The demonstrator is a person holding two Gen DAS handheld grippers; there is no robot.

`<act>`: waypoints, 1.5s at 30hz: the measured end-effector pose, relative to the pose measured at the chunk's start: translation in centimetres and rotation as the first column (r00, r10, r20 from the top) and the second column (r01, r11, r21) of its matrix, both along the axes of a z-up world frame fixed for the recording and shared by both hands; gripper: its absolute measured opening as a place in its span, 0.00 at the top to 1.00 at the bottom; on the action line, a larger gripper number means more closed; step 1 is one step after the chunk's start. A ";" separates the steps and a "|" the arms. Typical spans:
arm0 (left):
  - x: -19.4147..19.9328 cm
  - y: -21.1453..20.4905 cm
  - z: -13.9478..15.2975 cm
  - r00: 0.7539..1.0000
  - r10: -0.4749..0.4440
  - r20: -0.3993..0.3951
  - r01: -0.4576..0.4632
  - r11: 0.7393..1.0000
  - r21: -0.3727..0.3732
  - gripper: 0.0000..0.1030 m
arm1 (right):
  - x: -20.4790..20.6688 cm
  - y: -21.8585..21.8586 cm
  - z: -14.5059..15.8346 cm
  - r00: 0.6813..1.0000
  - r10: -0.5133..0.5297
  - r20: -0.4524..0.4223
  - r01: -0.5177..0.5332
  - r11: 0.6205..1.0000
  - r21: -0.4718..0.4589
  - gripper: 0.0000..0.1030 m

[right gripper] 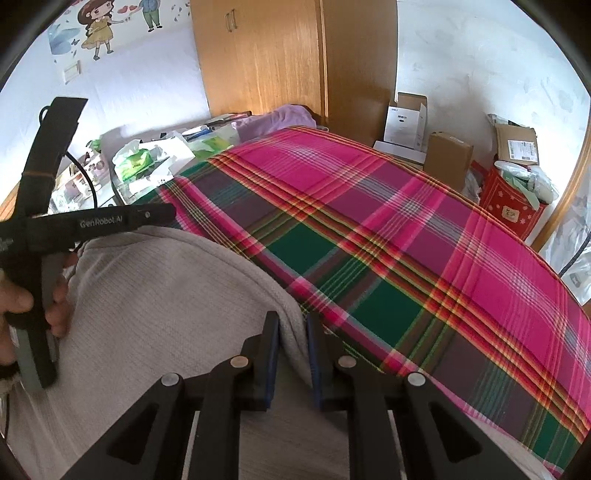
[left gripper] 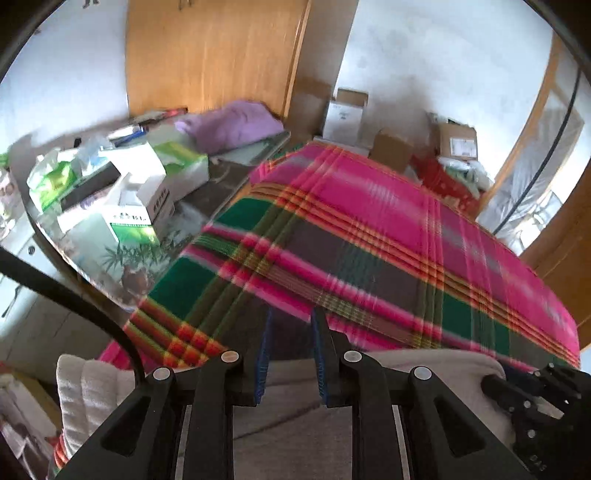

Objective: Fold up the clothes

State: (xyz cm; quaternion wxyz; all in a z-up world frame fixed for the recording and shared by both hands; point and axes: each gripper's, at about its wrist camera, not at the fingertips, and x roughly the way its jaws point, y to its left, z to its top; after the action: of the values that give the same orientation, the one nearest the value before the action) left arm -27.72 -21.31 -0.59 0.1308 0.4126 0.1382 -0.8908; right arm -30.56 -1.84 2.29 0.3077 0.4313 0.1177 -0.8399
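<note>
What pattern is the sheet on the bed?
The bed sheet is plaid: pink, green and purple with yellow-red lines. Sharpest in the right wrist view.

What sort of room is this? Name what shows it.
Most likely a bedroom at home: a bed under a pink plaid sheet, a tall wooden wardrobe against the wall, and cartoon wall stickers. Cardboard boxes stand on the floor beside the bed.
</note>
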 end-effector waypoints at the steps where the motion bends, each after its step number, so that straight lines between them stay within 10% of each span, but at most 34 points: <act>1: -0.1 0.0 0.0 1.000 -0.016 0.007 0.016 1.000 -0.026 0.79 | 0.0 0.0 0.0 1.000 -0.002 0.000 0.002 1.000 -0.002 0.85; 34: -0.7 0.7 -0.3 0.997 0.068 0.031 -0.063 0.986 -0.156 0.79 | 0.3 -0.1 -0.1 0.999 -0.044 -0.018 0.044 0.999 -0.016 0.84; 45: -0.2 0.1 -0.2 0.994 -0.101 0.035 0.105 0.984 -0.142 0.79 | 0.5 -0.2 -0.1 0.999 -0.014 -0.039 0.014 1.000 0.004 0.86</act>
State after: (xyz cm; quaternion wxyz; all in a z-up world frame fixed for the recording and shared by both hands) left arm -27.93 -21.20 -0.76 0.1159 0.4211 0.0506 -0.8981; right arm -30.04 -2.05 2.18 0.2985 0.4163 0.1222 -0.8501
